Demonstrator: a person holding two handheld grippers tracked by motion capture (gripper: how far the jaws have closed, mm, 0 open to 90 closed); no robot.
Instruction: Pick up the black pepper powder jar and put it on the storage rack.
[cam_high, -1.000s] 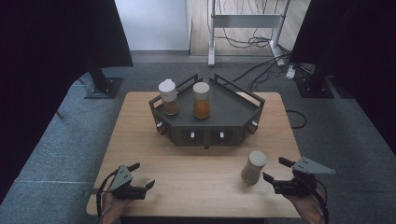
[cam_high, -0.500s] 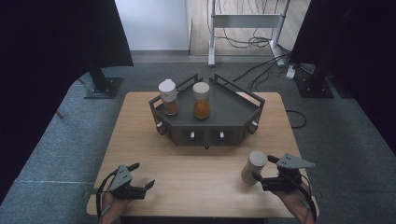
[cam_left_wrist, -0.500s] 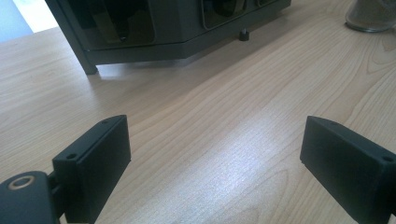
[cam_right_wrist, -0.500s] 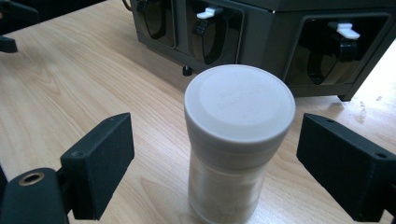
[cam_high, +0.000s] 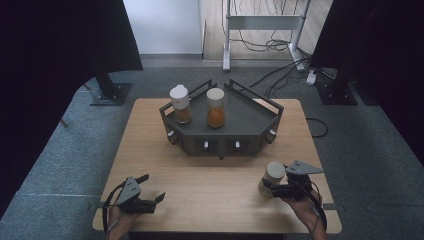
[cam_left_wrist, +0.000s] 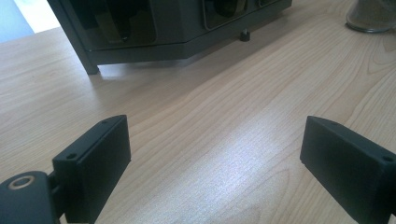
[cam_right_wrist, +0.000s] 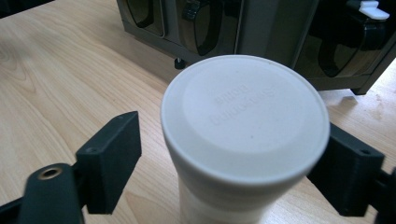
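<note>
Closing in: the right gripper (cam_high: 272, 188) has its fingers either side of the white-capped jar (cam_high: 273, 176), which stands on the bench (cam_high: 150, 145) near the front right corner, well apart from the rack.
Right fingers: about half open and just been closing, with the jar between them; in the right gripper view the left finger (cam_right_wrist: 109, 156) stands clear of the jar (cam_right_wrist: 245, 135) with a gap showing, while the right finger (cam_right_wrist: 348, 170) lies against or just beside it, so no firm grip yet.
Left gripper (cam_high: 150, 200): fingers wide apart with nothing between them, over bare wood near the front left corner; its own view shows both fingers (cam_left_wrist: 93, 163) above the wood.
Doing it well: centre the jar between the fingers before squeezing, since the uneven gap would likely push it sideways; grip the body below the cap, keep the gripper level, and close evenly so the tall jar does not tip.
Rack (cam_high: 250, 117): dark angular tray on the far half, carrying two jars, one with brown contents (cam_high: 180, 104) and one with orange (cam_high: 215, 108), side by side at its left.
Edges: the jar stands close to the right and front edges of the bench, so a nudge outward is risky.
Open room: a broad bare strip lies between the two grippers and the rack front, and the rack's right half looks free.
</note>
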